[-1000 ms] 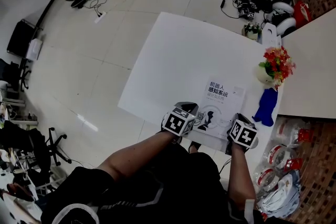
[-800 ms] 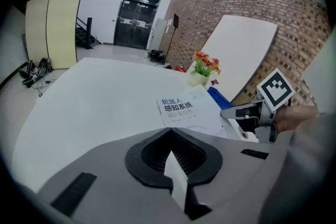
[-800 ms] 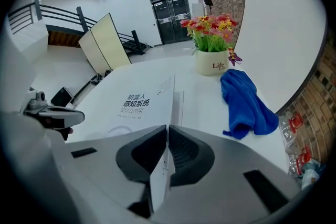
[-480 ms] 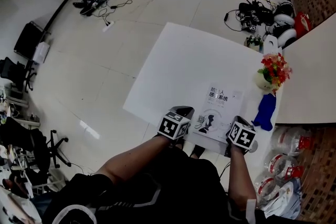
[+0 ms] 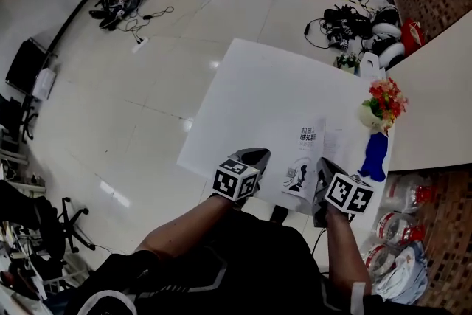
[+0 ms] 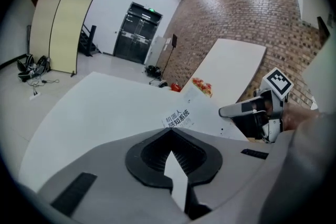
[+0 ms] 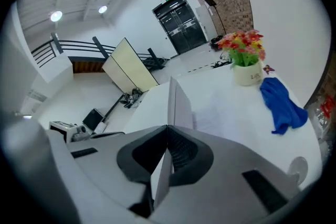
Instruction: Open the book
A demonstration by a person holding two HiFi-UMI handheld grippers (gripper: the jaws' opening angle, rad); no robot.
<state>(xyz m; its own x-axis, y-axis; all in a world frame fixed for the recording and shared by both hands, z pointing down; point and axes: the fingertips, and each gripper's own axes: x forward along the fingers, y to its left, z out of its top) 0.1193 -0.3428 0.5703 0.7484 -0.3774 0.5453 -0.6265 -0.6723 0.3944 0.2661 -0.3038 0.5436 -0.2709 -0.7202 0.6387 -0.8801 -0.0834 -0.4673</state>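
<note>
A white paperback book lies near the front right of the white table [image 5: 258, 92]. Its printed cover [image 5: 304, 158] stands lifted off the pages, and a bare white page [image 5: 343, 147] shows to its right. My left gripper [image 5: 257, 157] is shut on the cover's near edge; in the left gripper view the cover [image 6: 181, 118] runs out from between the gripper's [image 6: 171, 131] jaws. My right gripper [image 5: 323, 172] is shut on the same cover, which shows edge-on [image 7: 175, 105] in the right gripper view, rising out of the gripper [image 7: 167, 128].
A pot of red and yellow flowers [image 5: 383, 98] and a blue cloth [image 5: 375, 155] sit at the table's right edge. A second white table [image 5: 442, 99] adjoins on the right. Cables and gear [image 5: 346, 18] lie on the floor beyond.
Both grippers have risen and the book's cover has swung up from lying flat to standing steeply, so that the white page under it shows.
</note>
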